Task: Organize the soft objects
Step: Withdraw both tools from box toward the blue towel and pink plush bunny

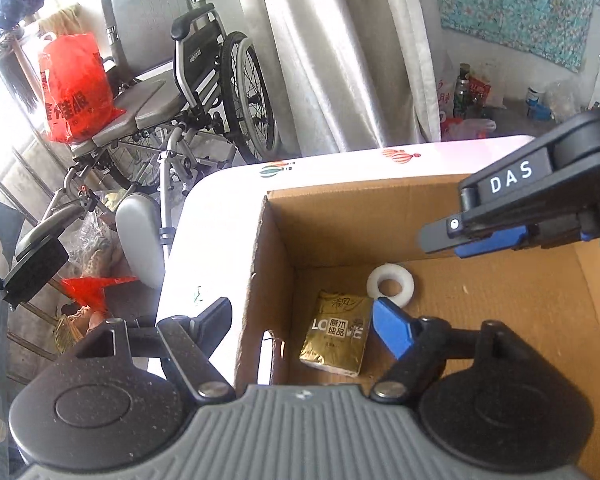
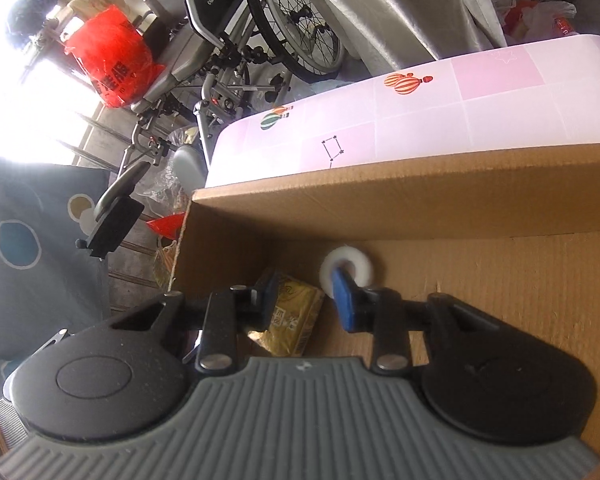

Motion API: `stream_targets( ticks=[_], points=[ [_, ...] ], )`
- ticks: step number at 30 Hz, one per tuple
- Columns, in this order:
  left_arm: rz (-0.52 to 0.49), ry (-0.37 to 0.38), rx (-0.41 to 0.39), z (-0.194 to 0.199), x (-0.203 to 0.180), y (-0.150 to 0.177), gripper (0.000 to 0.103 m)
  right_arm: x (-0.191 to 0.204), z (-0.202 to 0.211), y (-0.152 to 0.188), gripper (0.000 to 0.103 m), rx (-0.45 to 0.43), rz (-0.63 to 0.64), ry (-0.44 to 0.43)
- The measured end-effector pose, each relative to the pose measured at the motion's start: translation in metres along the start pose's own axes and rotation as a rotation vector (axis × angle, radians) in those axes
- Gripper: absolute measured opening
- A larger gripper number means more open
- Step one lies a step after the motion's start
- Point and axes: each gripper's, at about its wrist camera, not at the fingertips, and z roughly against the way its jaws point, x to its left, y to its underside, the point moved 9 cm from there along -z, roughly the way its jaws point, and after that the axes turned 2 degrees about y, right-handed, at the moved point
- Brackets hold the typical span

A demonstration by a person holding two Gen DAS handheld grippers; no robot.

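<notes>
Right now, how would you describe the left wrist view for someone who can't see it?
An open cardboard box holds a gold tissue pack and a white foam ring, seen past the open left gripper. A wheelchair stands behind.

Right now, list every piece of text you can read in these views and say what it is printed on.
"DAS": white letters on the right hand-held gripper.
"LO", "原木纯品", then "E": on the gold tissue pack in the cardboard box.
Red plastic bag: black characters, too blurred.
Wheelchair backrest logo: too small.

"DAS" on right gripper (image 1: 440, 240); "LO" on gold packet (image 1: 336, 334)
</notes>
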Motion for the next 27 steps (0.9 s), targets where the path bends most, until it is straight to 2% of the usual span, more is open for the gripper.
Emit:
stream_targets(
  ticks=[4, 7, 11, 16, 20, 27],
  points=[
    [0.027, 0.054, -0.052, 0.062, 0.012, 0.011, 0.083, 0.015, 0.051, 0.008, 0.030, -0.049, 0.020, -0.037],
    [0.041, 0.066, -0.100, 0.115, 0.024, 0.027, 0.087, 0.026, 0.097, 0.023, 0.034, -0.080, 0.054, -0.056],
    [0.047, 0.062, -0.158, 0.179, 0.042, 0.058, 0.090, 0.042, 0.158, 0.056, 0.047, -0.113, 0.143, -0.079],
    [0.085, 0.059, -0.190, 0.240, 0.058, 0.114, 0.093, 0.057, 0.219, 0.112, 0.057, -0.116, 0.229, -0.115],
    [0.143, 0.063, -0.178, 0.262, 0.068, 0.168, 0.094, 0.069, 0.248, 0.171, 0.067, -0.081, 0.295, -0.147],
    [0.251, 0.031, -0.179, 0.264, 0.082, 0.255, 0.094, 0.089, 0.254, 0.261, 0.070, -0.003, 0.305, -0.219]
  ],
)
